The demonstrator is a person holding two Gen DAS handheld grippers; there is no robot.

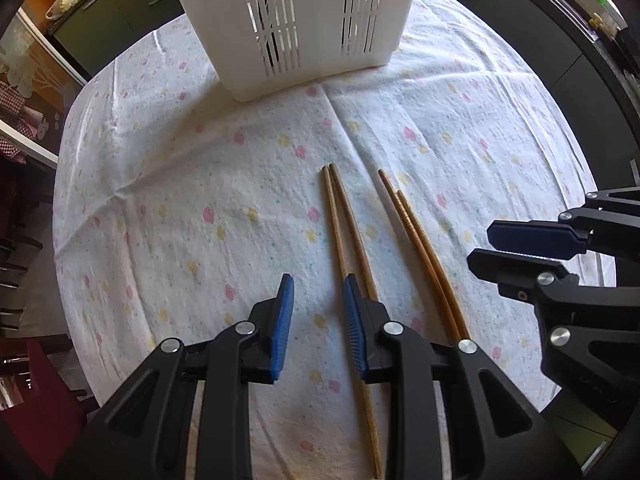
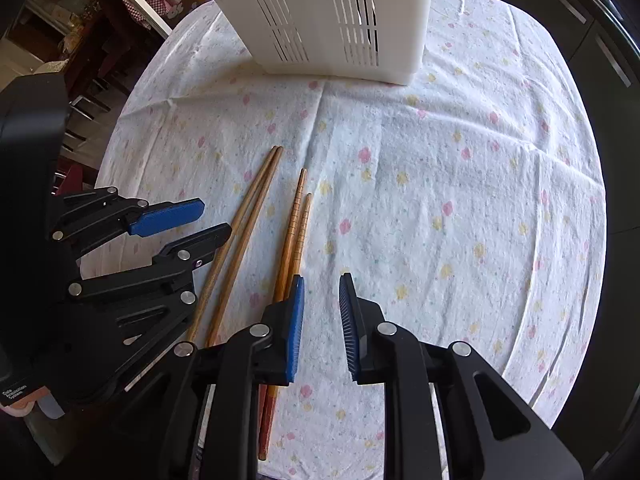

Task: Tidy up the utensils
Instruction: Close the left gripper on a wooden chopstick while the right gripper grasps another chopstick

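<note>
Both pairs of chopsticks (image 1: pixel 352 232) lie between the left hand-held gripper (image 1: pixel 318 288) and right hand-held gripper (image 2: pixel 322 286) — both part-open, empty.

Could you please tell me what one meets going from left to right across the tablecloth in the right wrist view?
Left gripper → plain wooden chopstick pair → ridged chopstick pair → right gripper → bare flowered tablecloth.

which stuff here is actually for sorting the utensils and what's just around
Part of the job:
- plain wooden chopsticks
- ridged chopsticks
- white slotted holder
- left gripper and right gripper, both empty

Just around:
- floral tablecloth
- dark cabinets behind the table
- red chair
</note>
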